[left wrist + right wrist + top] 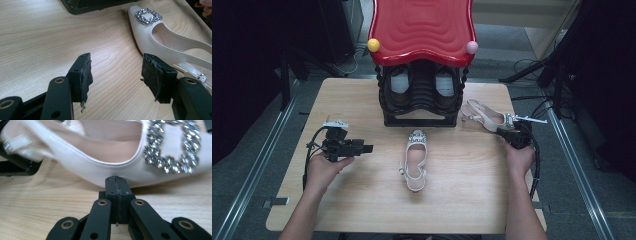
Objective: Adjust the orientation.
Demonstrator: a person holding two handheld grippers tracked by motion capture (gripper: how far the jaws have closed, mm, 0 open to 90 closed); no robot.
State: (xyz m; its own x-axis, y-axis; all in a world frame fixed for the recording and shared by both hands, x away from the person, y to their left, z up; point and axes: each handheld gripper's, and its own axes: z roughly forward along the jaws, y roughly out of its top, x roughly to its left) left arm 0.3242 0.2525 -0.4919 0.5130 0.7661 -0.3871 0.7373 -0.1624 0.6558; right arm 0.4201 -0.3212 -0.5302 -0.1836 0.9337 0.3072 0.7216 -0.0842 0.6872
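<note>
A white slingback shoe (pixel 414 161) with a crystal buckle lies in the middle of the table, toe toward the rack. In the left gripper view that shoe (pixel 160 40) is ahead and to the right of my left gripper (pixel 116 75), whose jaws stand open over bare wood. The left gripper (pixel 368 148) points right, a short way from the shoe. A second matching shoe (pixel 484 116) lies on the right by the rack. My right gripper (pixel 506 128) is shut with nothing between its jaws. The right gripper (pixel 116 183) has its tips at the side of this shoe (pixel 105 157), just below the buckle (pixel 172 150).
A black shoe rack (pixel 419 97) with a red wavy top (pixel 422 27) stands at the back centre, dark shoes inside it. A yellow ball (pixel 373 45) and a pink ball (pixel 472 47) sit at the top's front corners. The wooden table (pixel 362 200) has bare room in front.
</note>
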